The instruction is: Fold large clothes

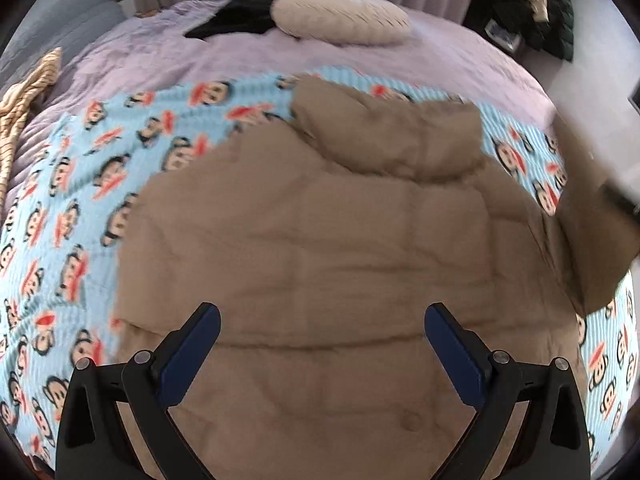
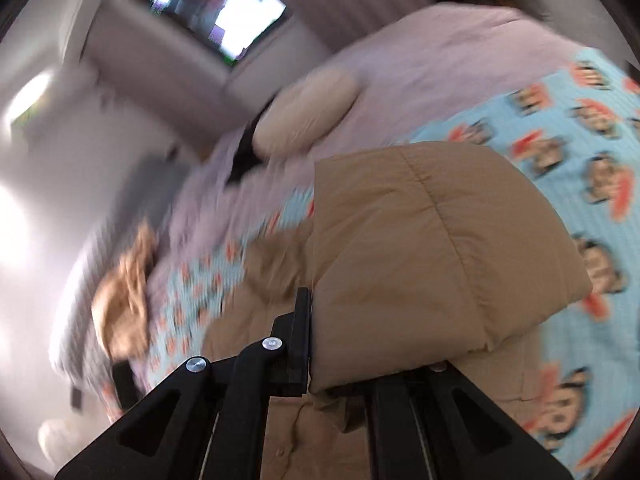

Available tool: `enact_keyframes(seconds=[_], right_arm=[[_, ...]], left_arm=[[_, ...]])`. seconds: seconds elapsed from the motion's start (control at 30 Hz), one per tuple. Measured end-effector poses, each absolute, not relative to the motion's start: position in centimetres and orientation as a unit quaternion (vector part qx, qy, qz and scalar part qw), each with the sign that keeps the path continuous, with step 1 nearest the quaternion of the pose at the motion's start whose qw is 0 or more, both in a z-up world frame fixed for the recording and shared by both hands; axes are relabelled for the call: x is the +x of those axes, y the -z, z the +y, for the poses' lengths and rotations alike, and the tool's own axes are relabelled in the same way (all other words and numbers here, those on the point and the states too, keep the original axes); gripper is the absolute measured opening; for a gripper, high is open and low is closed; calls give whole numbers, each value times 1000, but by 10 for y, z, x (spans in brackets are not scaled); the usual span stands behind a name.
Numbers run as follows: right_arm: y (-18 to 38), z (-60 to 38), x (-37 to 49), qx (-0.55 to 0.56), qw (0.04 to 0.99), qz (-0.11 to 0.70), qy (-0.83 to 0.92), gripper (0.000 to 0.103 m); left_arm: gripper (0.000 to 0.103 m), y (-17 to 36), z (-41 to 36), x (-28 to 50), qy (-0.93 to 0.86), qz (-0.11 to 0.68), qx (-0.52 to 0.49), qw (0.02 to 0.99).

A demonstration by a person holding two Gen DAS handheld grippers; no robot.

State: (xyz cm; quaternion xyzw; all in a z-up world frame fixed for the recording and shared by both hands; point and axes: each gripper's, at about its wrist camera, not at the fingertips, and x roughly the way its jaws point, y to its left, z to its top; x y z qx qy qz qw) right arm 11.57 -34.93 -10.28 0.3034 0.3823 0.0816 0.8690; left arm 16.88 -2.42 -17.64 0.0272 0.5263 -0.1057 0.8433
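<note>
My left tongs (image 1: pixel 322 354) hang wide open above the tan puffer jacket (image 1: pixel 320 248), nothing btwn the blue pads (image 1: pixel 192 356), not touching the fabric. Jacket lies spread flat on the monkey-print blanket (image 1: pixel 72 184), which covers the near part of the bed (image 1: pixel 460 60); its collar end points toward the far edge, w/ blanket showing on both sides. My right tongs (image 2: pixel 316 340) are clamped on a padded flap of the jacket (image 2: pixel 420 248), prob a sleeve, and that piece is lifted off the bed, bulging up over the tongs while the rest of the jacket lies below. Right view is badly blurred. Toward the bed's far edge sit a cream pillow (image 1: pixel 340 14) and a black garment (image 1: pixel 244 14), well apart from the jacket; a striped beige cloth (image 1: pixel 24 92) lies at the left edge.
</note>
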Motion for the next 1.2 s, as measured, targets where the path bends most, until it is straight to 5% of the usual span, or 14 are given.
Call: enact_keyframes(seconds=[0.43, 0.5, 0.57, 0.63, 0.8, 0.87, 1.2], right_arm=[[236, -266, 141, 286, 804, 520, -44, 7], [231, -269, 135, 289, 797, 528, -46, 15], [221, -274, 126, 300, 796, 524, -53, 49], [205, -289, 108, 320, 807, 496, -41, 64], [206, -345, 85, 437, 787, 435, 15, 60], [208, -356, 90, 463, 777, 425, 24, 15], [168, -221, 145, 252, 834, 471, -139, 15]], left_arm=[[102, 211, 9, 179, 65, 537, 13, 841], [102, 212, 5, 179, 67, 538, 6, 840], [102, 211, 1, 182, 73, 536, -1, 841], [102, 209, -1, 184, 77, 533, -2, 843], [102, 210, 1, 195, 78, 532, -9, 843], [102, 207, 8, 198, 81, 529, -27, 844], [102, 188, 55, 206, 111, 504, -122, 848]])
